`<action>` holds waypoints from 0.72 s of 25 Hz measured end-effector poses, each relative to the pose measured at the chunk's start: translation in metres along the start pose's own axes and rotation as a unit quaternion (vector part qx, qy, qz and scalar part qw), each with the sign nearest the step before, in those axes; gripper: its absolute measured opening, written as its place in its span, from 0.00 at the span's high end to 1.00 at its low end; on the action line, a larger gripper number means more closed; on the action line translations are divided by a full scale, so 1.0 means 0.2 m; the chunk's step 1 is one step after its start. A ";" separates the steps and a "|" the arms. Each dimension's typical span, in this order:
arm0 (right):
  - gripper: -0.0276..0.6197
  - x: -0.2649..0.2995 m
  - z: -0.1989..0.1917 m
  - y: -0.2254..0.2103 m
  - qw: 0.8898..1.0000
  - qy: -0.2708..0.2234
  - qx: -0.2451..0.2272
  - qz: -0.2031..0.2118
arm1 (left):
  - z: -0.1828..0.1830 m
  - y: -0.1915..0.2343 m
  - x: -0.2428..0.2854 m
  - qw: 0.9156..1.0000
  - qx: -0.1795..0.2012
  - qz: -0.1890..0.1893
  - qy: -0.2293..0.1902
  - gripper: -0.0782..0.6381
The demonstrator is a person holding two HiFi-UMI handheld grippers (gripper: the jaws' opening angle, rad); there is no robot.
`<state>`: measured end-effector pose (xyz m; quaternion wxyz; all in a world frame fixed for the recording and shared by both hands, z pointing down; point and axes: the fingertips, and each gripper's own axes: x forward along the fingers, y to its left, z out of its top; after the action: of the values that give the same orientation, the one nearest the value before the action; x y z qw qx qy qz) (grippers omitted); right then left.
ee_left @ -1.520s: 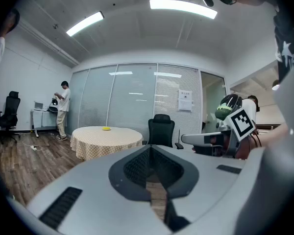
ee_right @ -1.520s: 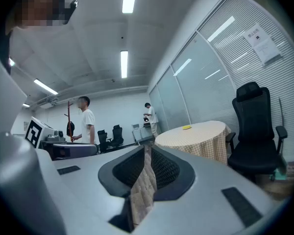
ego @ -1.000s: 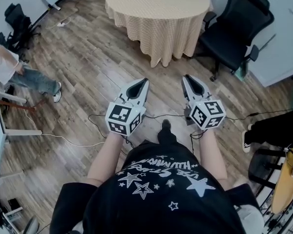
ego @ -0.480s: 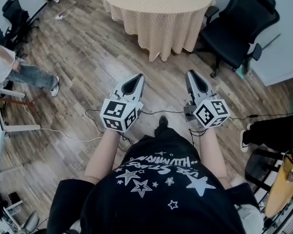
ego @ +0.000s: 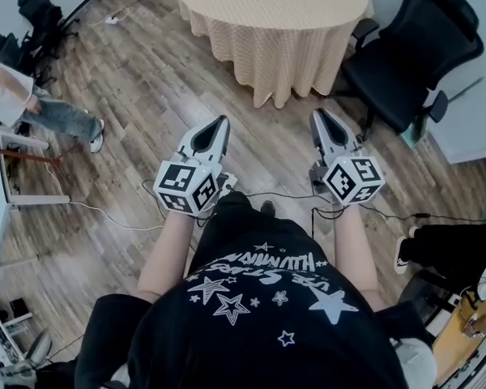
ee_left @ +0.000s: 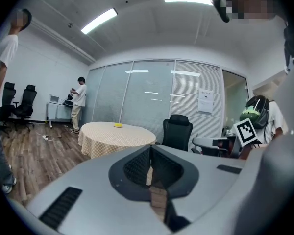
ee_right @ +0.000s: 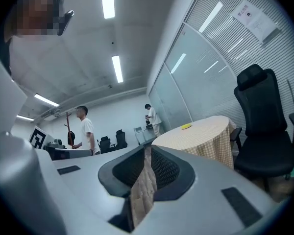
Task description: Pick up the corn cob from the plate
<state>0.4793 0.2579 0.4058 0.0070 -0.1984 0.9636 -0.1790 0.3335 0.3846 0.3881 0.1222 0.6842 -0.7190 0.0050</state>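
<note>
Head view: left gripper (ego: 220,121), right gripper (ego: 317,114) both closed, empty; gripper views: yellow item (ee_left: 118,125) on table (ego: 275,6) well ahead.

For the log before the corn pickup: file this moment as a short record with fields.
left tongs: shut, empty
right tongs: shut, empty
table: round, checked cloth, ahead of both tongs, out of their reach
yellow item: on the table, too small to identify
chair: black, right of the table
pickup: not yet begun
</note>
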 end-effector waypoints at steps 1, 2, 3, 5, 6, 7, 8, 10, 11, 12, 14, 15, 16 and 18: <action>0.87 0.02 -0.01 -0.01 1.000 0.004 0.000 0.003 | 0.00 0.01 0.02 1.000 -0.002 0.004 0.002 0.88; 0.87 0.03 -0.01 -0.01 1.000 0.008 -0.001 0.006 | 0.00 0.01 0.04 1.000 0.001 0.005 0.002 0.88; 0.87 0.05 -0.02 -0.02 1.000 0.011 -0.003 0.008 | 0.01 0.02 0.06 1.000 0.005 0.006 0.002 0.88; 0.87 0.09 -0.03 -0.02 1.000 0.016 -0.006 0.010 | 0.03 0.04 0.10 1.000 0.011 0.007 -0.001 0.88; 0.87 0.11 -0.03 -0.03 1.000 0.019 -0.005 0.011 | 0.04 0.05 0.12 1.000 0.011 0.008 -0.002 0.88; 0.87 0.13 -0.03 -0.04 1.000 0.021 -0.003 0.011 | 0.05 0.07 0.15 1.000 0.010 0.010 -0.003 0.88; 0.87 0.15 -0.04 -0.06 1.000 0.025 -0.002 0.012 | 0.05 0.08 0.17 1.000 0.009 0.011 -0.004 0.88; 0.87 0.19 -0.05 -0.09 0.999 0.031 -0.004 0.011 | 0.05 0.12 0.23 1.000 0.007 0.014 -0.003 0.88; 0.87 0.21 -0.05 -0.11 0.999 0.033 -0.006 0.010 | 0.05 0.14 0.26 1.000 0.006 0.014 -0.002 0.88; 0.87 0.23 -0.04 -0.14 0.999 0.034 -0.007 0.009 | 0.05 0.16 0.29 1.000 0.004 0.013 -0.003 0.88; 0.87 0.29 -0.03 -0.18 0.999 0.035 -0.009 0.005 | 0.06 0.21 0.36 1.000 0.001 0.011 -0.006 0.88; 0.87 0.33 -0.02 -0.20 0.999 0.035 -0.010 0.004 | 0.07 0.24 0.40 1.000 0.001 0.009 -0.007 0.88; 0.87 0.38 -0.01 -0.23 0.999 0.036 -0.010 0.002 | 0.08 0.27 0.45 1.000 0.001 0.009 -0.007 0.88; 0.87 0.48 0.02 -0.28 0.999 0.037 -0.010 -0.001 | 0.12 0.34 0.55 1.000 -0.001 0.008 -0.009 0.88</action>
<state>0.4135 0.1708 0.4270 -0.0308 -0.1930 0.9647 -0.1766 0.2586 0.2774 0.3956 0.1158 0.6785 -0.7254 -0.0010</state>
